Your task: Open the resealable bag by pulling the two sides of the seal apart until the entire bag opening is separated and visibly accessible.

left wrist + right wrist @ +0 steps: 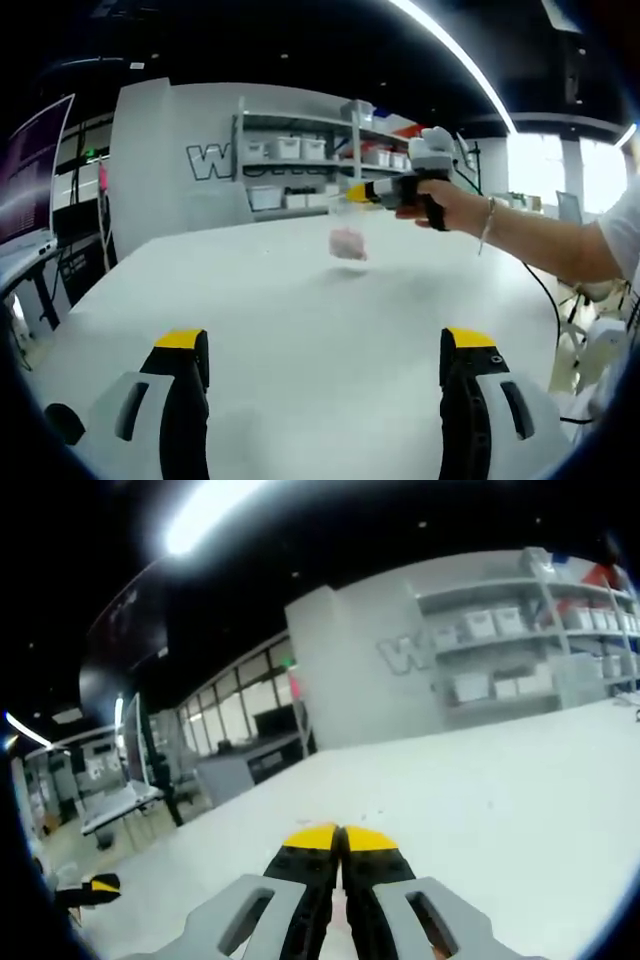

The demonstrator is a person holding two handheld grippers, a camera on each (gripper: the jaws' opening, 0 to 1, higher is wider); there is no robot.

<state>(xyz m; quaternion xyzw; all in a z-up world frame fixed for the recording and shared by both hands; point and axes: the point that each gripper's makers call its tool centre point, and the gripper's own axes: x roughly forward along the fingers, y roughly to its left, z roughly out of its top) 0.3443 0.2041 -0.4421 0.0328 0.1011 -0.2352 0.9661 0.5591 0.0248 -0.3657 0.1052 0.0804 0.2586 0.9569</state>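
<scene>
Left gripper (325, 360): jaws spread wide apart, holding nothing, low over the white desk (300, 300).
Right gripper (340, 842): jaws pressed together; in the left gripper view it is held up in a person's hand (437, 205) above the far part of the desk. Whether it pinches the bag cannot be told.
Bag (348, 242): a clear bag with something pale pink inside hangs blurred below the right gripper's tip, off the desk.
Shelves (300, 170): against the back wall, carrying white boxes.
</scene>
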